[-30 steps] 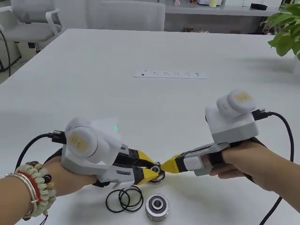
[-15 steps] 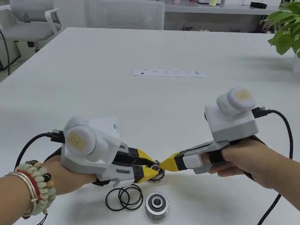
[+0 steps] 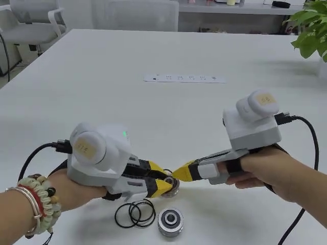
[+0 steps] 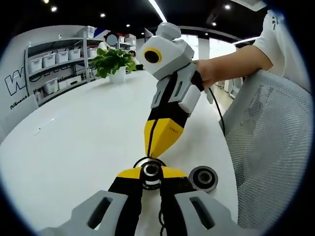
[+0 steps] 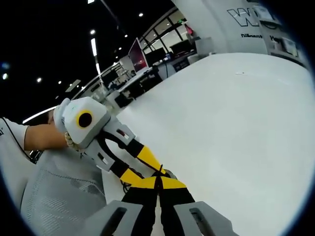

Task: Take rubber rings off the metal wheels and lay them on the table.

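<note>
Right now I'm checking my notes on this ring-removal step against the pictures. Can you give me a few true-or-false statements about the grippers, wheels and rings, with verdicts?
1. The left gripper has a metal wheel clamped between its jaws. True.
2. The second wheel rests on the power strip. False: it lies on the table close to the person, beside the loose rings, and the strip is far up the table.
3. Loose rubber rings lie on the table, overlapping one another. True.
4. The right gripper is held wide open, well away from the clamped wheel. False: its jaws are closed together, with the tips at that wheel's rim.
</note>
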Action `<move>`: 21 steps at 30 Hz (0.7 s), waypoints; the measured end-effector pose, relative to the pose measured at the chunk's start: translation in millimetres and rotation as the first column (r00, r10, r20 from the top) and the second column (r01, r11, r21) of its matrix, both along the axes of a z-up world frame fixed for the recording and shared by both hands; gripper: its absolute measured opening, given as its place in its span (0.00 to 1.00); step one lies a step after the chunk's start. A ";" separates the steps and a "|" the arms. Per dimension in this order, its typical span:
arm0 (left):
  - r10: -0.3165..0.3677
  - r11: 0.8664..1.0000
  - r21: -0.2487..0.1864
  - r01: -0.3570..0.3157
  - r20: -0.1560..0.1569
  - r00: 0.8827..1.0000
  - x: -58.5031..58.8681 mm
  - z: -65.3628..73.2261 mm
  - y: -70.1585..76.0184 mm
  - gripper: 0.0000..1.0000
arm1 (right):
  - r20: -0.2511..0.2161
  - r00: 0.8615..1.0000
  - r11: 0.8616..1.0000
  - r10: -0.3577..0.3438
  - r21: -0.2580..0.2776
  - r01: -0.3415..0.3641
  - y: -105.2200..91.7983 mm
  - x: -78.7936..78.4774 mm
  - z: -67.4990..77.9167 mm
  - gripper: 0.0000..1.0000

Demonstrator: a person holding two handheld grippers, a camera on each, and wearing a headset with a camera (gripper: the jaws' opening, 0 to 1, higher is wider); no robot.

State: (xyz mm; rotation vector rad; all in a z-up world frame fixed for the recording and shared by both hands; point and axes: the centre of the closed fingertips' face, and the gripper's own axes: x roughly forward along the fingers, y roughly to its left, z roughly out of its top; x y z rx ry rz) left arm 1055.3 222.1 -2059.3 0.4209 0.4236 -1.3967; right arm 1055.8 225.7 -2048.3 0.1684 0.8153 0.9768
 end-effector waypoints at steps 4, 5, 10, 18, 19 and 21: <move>-0.013 1.000 0.026 0.013 -0.001 1.000 -0.9 0.9 0.2 0.08 | 0.003 1.000 1.000 -0.002 -0.002 0.002 -0.2 1.4 -1.0 0.00; -0.016 0.999 0.032 0.016 -0.006 1.000 -1.0 1.4 0.6 0.08 | 0.003 1.000 1.000 -0.003 -0.003 0.003 -0.2 1.7 -1.5 0.00; -0.044 0.999 -0.014 0.043 -0.026 0.999 -3.5 17.4 2.0 0.11 | 0.006 1.000 1.000 -0.011 0.003 0.011 0.4 3.1 0.6 0.00; -0.090 0.996 -0.028 0.089 -0.020 0.996 -13.1 31.5 2.4 0.21 | 0.007 1.000 1.000 -0.016 0.018 0.016 2.4 3.7 4.1 0.00; -0.096 0.995 -0.028 0.096 -0.015 0.995 -13.9 34.5 2.3 0.21 | 0.008 1.000 1.000 -0.015 0.017 0.015 2.8 3.5 4.3 0.00; -0.098 0.995 -0.033 0.097 -0.016 0.995 -15.4 40.9 2.5 0.23 | 0.006 1.000 1.000 -0.012 0.023 0.012 3.9 2.9 5.5 0.00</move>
